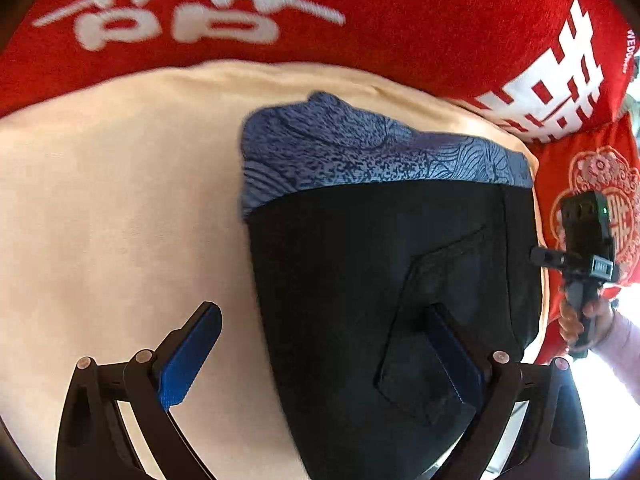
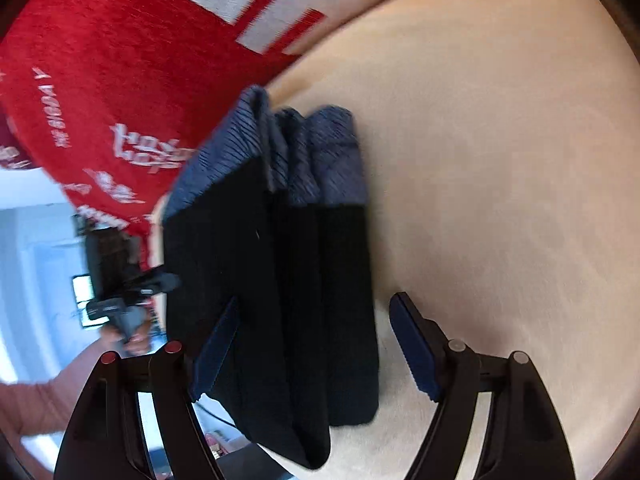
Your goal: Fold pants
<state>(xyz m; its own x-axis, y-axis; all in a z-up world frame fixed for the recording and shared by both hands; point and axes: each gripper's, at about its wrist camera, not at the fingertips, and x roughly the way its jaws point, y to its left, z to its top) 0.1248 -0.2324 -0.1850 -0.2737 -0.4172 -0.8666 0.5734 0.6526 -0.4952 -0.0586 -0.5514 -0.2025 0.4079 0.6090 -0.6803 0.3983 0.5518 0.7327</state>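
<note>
Two tongs were in view, both spread wide and holding nothing. The left tongs [image 1: 320,344] hung over the folded pants [image 1: 384,280], its right finger [image 1: 452,356] above the dark cloth near a stitched pocket [image 1: 436,320] and its left finger [image 1: 192,356] above the bare cream surface [image 1: 120,208]. The right tongs [image 2: 316,344] likewise straddled the pants [image 2: 280,280], one blue-padded finger over the dark fabric and the other over the cream surface [image 2: 500,160] beside it. The pants lay in a compact stack of several layers on that cream surface, their blue patterned waistband [image 1: 360,152] turned toward a red cushion [image 1: 400,12] with white lettering. In the right wrist view the near end of the stack overhung the surface's edge. Each camera caught the opposite tongs held in a hand at the frame's side, blurred.
</note>
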